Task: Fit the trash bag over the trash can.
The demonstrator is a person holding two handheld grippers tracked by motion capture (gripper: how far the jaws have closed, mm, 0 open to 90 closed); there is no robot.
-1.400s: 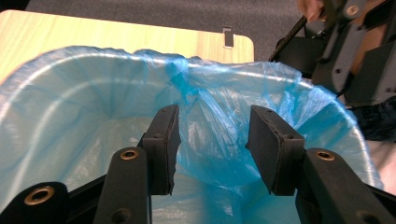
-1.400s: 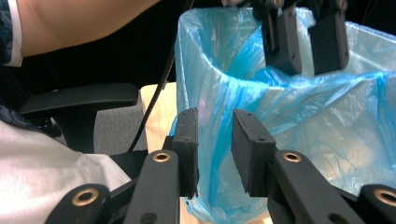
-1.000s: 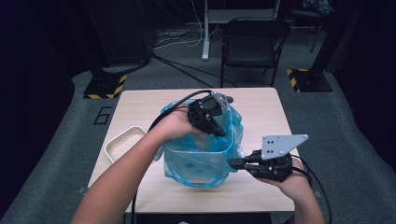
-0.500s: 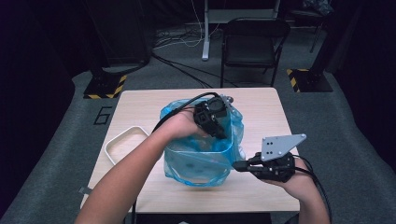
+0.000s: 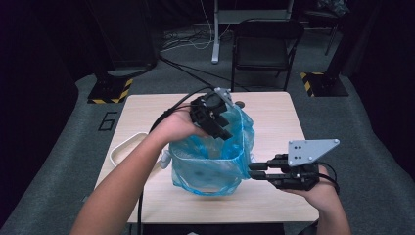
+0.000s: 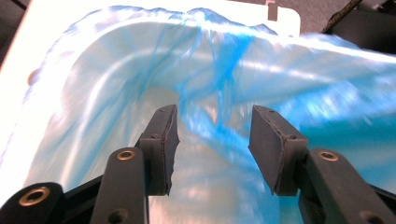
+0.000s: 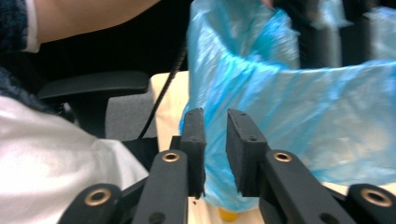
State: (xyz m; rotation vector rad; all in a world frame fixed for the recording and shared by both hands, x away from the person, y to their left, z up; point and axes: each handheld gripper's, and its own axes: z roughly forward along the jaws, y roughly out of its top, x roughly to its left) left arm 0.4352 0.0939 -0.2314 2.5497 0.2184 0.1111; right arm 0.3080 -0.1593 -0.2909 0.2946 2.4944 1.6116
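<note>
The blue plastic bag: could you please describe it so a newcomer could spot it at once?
On the wooden table, look at its middle. The blue plastic bag lines a square container there, translucent and crinkled; the neighbouring white tray at the left edge is opaque and shallow.

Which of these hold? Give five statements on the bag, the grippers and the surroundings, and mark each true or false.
1. The bag is blue. True.
2. The left gripper is clamped shut. False: its jaws stand apart over the bag's mouth, having just been opening.
3. The right gripper is at the bag's edge. True; its jaws have just been opening, with film in the gap.
4. A white tray lies left of the bag. True.
5. The chair stands on the table. False: it stands on the floor behind it.
</note>
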